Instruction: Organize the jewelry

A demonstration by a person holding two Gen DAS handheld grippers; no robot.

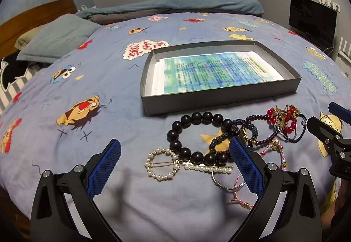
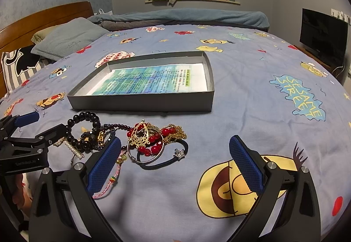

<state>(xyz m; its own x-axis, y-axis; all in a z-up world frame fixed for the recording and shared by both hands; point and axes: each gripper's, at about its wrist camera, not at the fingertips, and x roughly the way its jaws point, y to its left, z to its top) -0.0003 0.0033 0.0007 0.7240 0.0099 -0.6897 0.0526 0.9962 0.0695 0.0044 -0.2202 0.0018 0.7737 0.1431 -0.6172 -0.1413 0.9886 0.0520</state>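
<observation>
A pile of jewelry lies on the blue bedspread in front of a shallow grey box (image 1: 219, 97) lined with printed paper. In the left wrist view a black bead bracelet (image 1: 175, 144), a pearl ring clip (image 1: 161, 166) and a pearl bar clip (image 1: 208, 168) lie between my open left gripper's (image 1: 175, 149) fingers. Red beads with gold chain (image 1: 282, 119) lie further right. In the right wrist view my open right gripper (image 2: 175, 147) hovers over the red beads (image 2: 153, 143), a gold pendant (image 2: 140, 136), a silver bangle (image 2: 149, 161) and a black hair tie (image 2: 166, 163). The grey box (image 2: 142, 101) lies beyond.
The cartoon-print bedspread (image 2: 252, 110) spreads all around. Pillows (image 1: 59, 37) and a wooden headboard (image 1: 33, 15) are at the left, a folded blanket (image 1: 175, 3) at the far edge, a black TV (image 1: 311, 18) at the right. Pink cord bracelets (image 1: 239, 189) lie near my left gripper's right finger.
</observation>
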